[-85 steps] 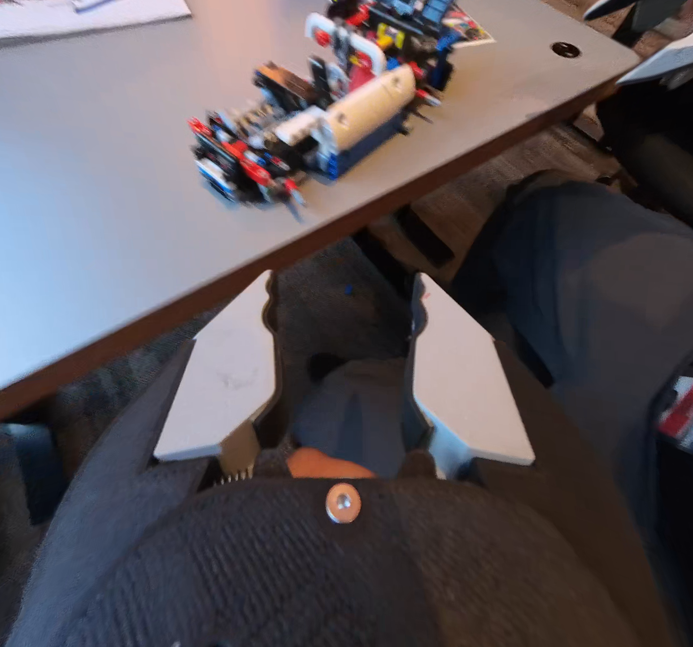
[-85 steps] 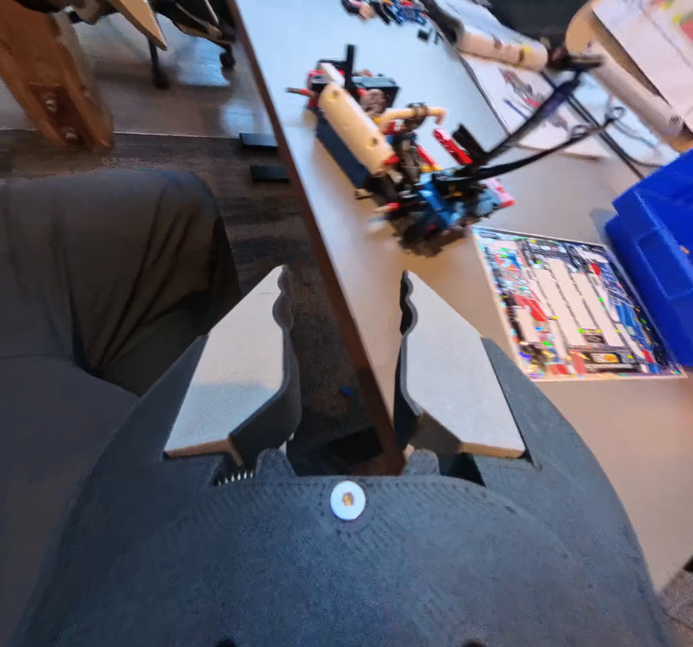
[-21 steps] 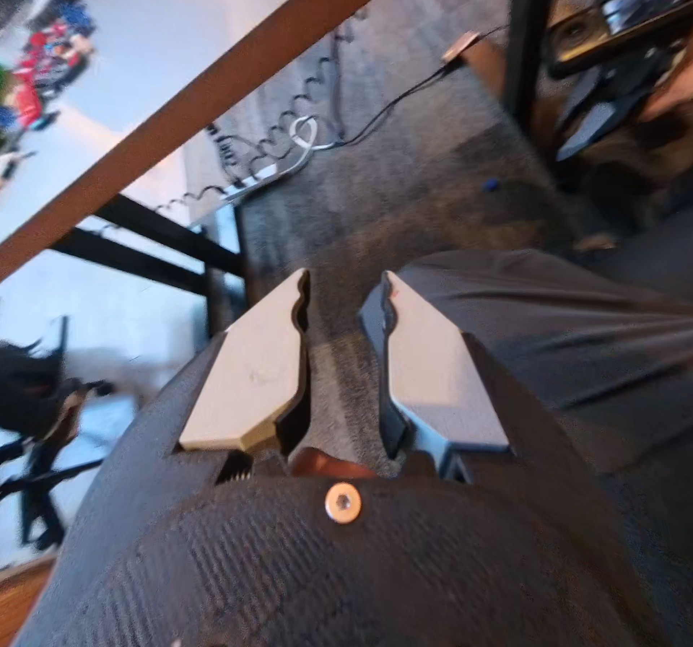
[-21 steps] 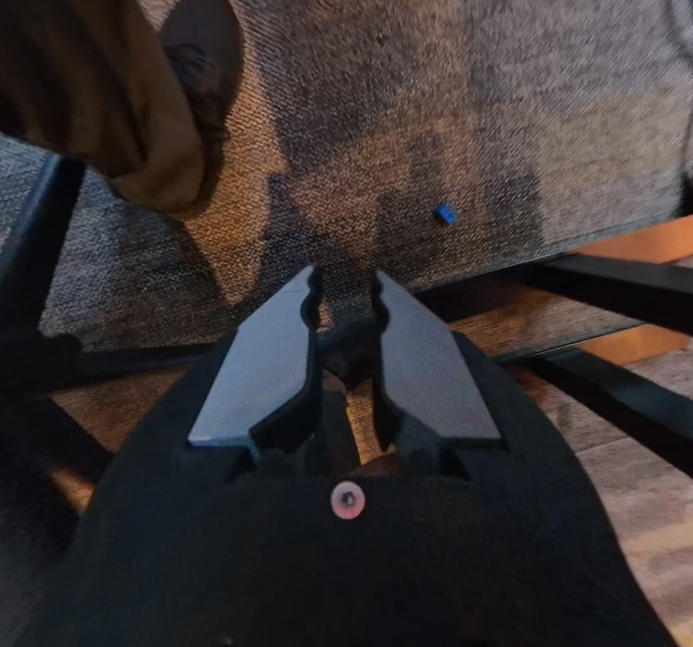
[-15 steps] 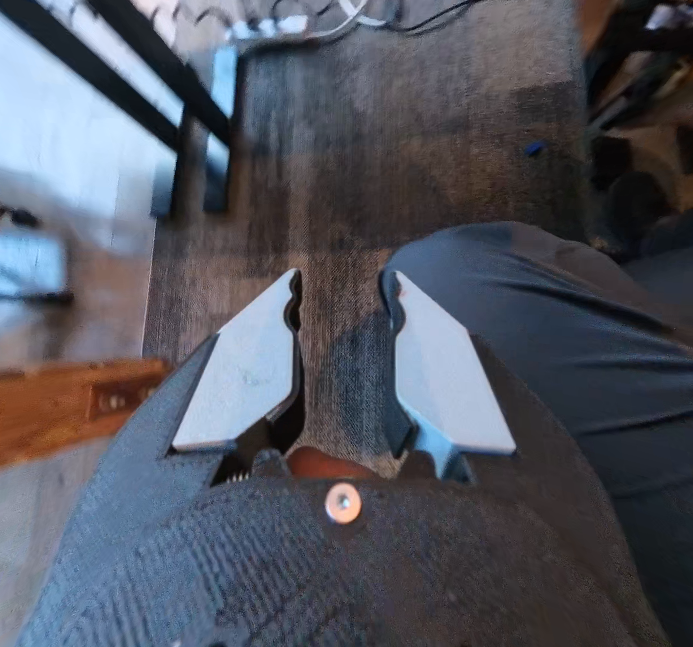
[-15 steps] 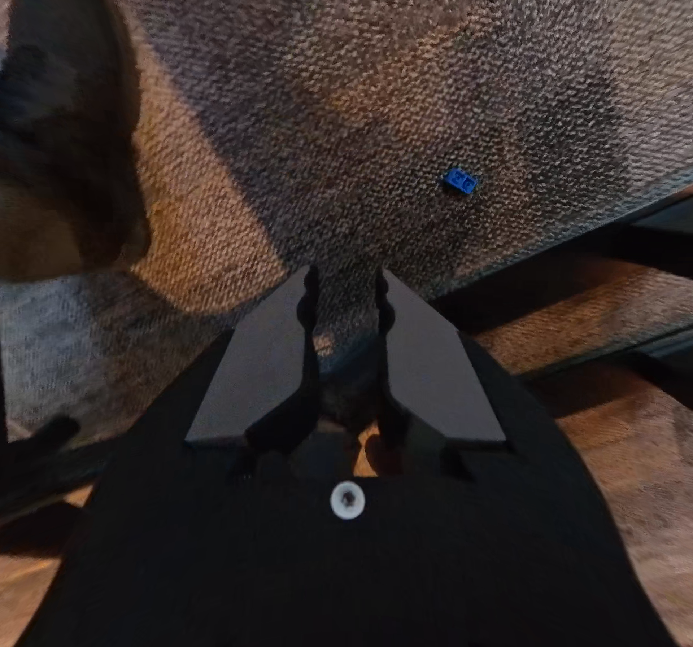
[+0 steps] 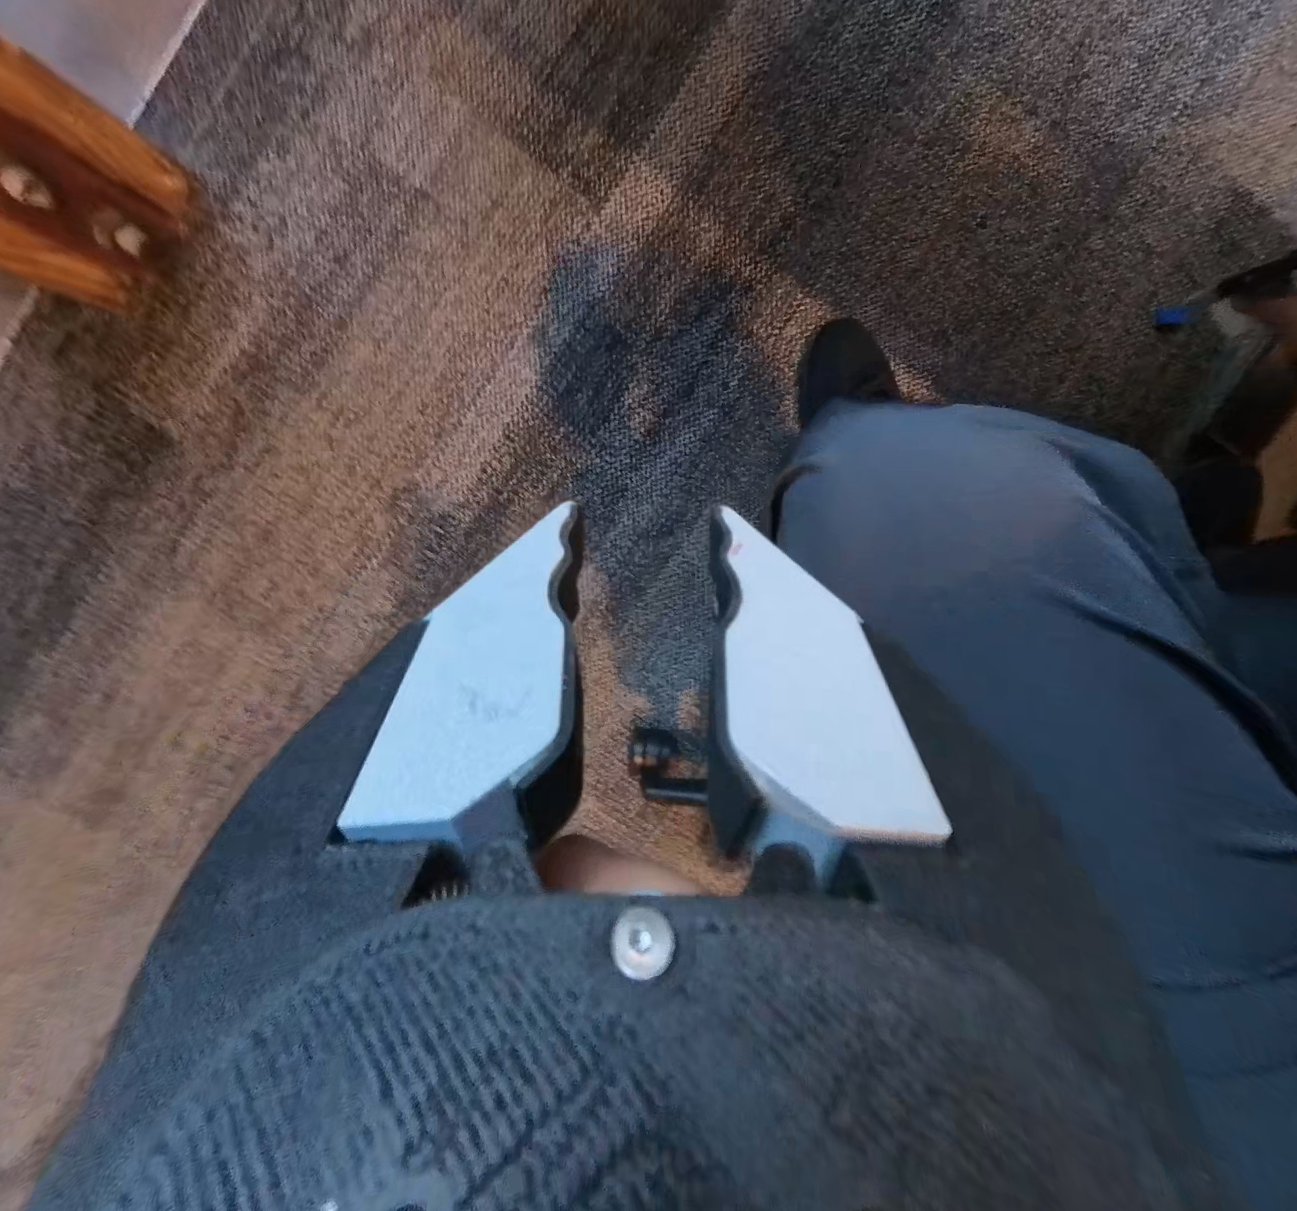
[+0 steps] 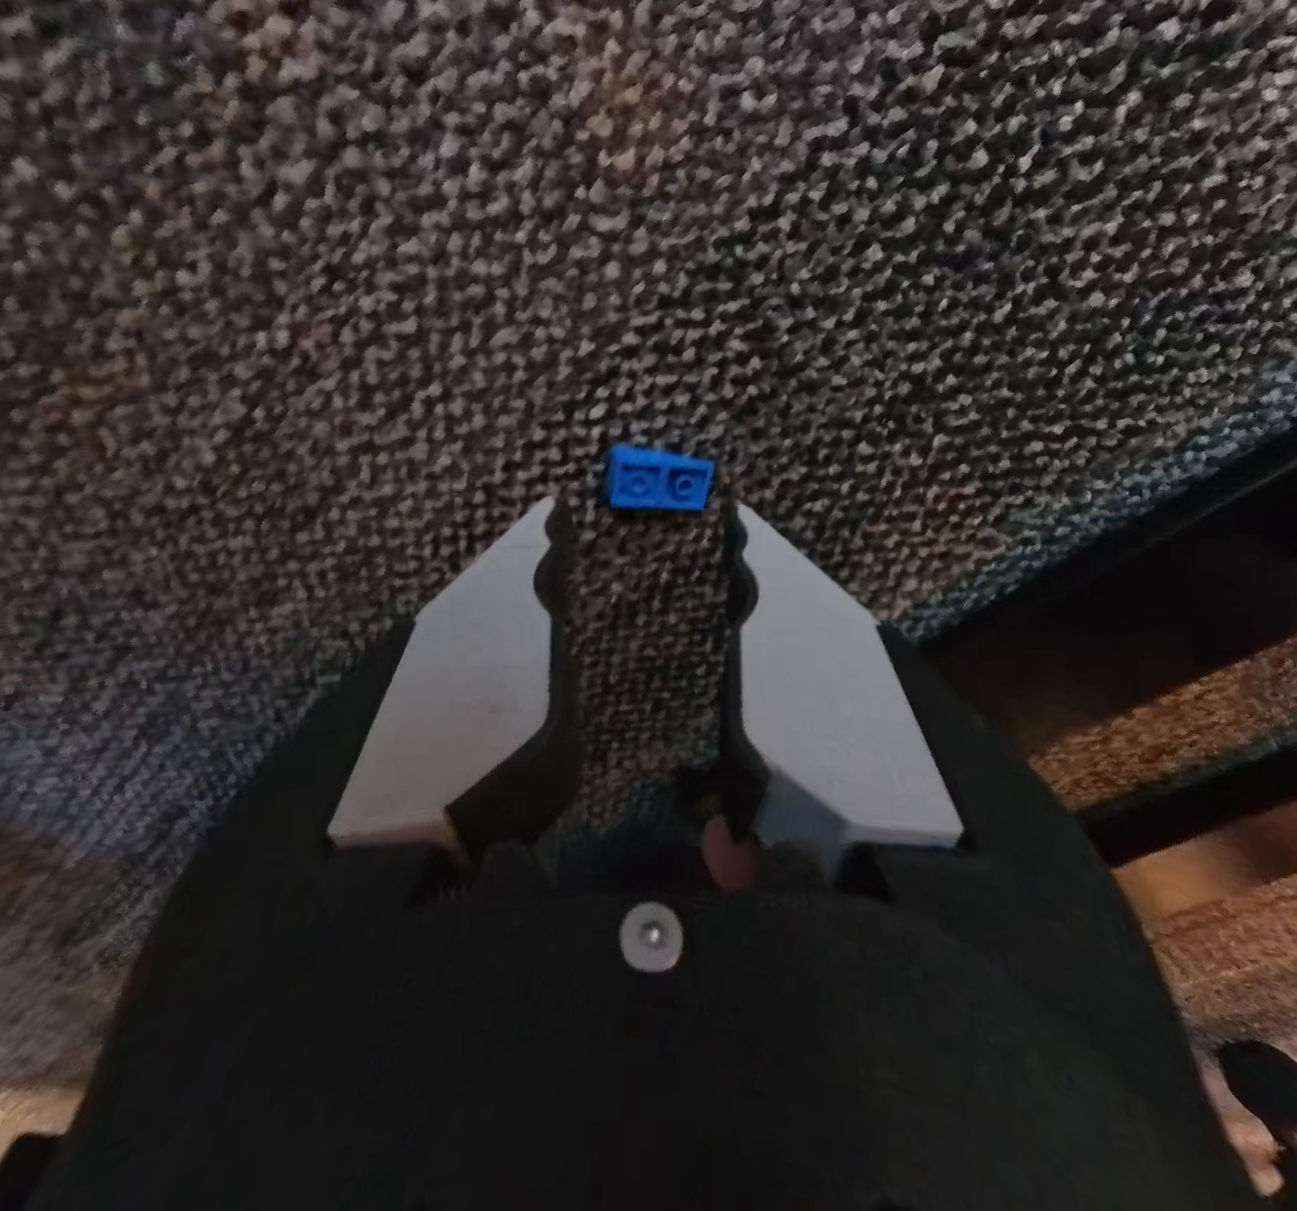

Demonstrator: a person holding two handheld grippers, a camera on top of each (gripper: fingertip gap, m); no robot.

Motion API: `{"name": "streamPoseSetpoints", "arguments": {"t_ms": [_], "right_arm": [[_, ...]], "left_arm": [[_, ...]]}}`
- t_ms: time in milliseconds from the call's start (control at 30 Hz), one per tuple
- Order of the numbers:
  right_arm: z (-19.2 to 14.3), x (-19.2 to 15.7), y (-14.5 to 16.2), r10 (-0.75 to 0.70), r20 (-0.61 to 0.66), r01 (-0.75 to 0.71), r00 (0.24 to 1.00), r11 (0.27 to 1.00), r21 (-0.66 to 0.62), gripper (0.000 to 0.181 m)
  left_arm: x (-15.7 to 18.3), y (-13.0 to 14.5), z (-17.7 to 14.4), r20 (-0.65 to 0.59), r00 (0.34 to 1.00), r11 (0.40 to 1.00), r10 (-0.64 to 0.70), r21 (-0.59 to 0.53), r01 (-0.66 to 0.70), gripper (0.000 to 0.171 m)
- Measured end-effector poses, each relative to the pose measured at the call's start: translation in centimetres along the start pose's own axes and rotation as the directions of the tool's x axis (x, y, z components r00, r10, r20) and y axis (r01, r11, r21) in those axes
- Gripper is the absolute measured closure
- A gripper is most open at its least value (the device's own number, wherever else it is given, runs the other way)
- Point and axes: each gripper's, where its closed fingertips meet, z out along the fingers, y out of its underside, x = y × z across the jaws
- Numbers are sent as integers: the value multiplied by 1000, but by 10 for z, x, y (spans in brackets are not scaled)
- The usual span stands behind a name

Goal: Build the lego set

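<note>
The blue lego piece (image 8: 657,486) lies on the carpet (image 8: 702,195) just ahead of the right gripper (image 8: 642,518), long axis across its spread, empty jaws. The left gripper (image 7: 642,525), jaws also spread, is well apart.

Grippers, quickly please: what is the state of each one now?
Left gripper: open, empty, above the carpet.
Right gripper: open, holding nothing; blue brick lies at its tips.

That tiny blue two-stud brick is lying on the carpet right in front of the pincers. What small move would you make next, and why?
Probably ease the right gripper slightly forward and down, then close. Its jaws are open, and the small blue two-stud Lego brick lies flat on the grey carpet just past the fingertips, centred on the gap, not yet between them.
</note>
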Motion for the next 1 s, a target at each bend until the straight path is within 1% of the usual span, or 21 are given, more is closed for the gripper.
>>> {"name": "streamPoseSetpoints", "arguments": {"t_ms": [100,233,400,433,500,600,667,733,833,933,1000], "right_arm": [[12,1,-11,26,8,-26,1000,1000,-3,135],[30,-2,-6,24,3,-24,1000,997,-69,134],[35,-3,-4,34,22,-33,999,997,-65,141],[34,-3,-3,30,22,-29,999,998,-61,149],[32,-4,-1,25,32,-24,999,999,-49,165],[34,-6,8,50,59,-45,997,996,-75,151],[34,-8,6,48,64,-44,997,997,-71,149],[34,-9,7,55,56,-50,997,996,-80,155],[34,-10,7,112,73,-105,991,990,-92,163],[24,-21,5,159,158,-148,974,986,-83,163],[6,-35,2,176,226,-167,958,984,-59,164]], "left_arm": [[-7,12,6,-24,997,997,-68,-23,68,138],[-15,21,13,-7,996,995,-88,-55,87,138],[-16,23,18,3,999,996,-54,-64,54,138],[-16,22,18,-2,998,996,-55,-65,55,138],[-14,20,20,-17,998,996,-62,-61,61,138],[-12,13,19,-27,998,997,-63,-39,62,138],[-12,10,18,-26,998,998,-52,-25,51,138],[-10,10,19,-30,998,999,-47,-28,46,138],[-8,6,19,-35,999,999,-42,-21,41,139],[-5,-4,18,-37,999,1000,-19,6,19,139],[3,-17,19,-58,998,999,-4,32,6,139]]}}
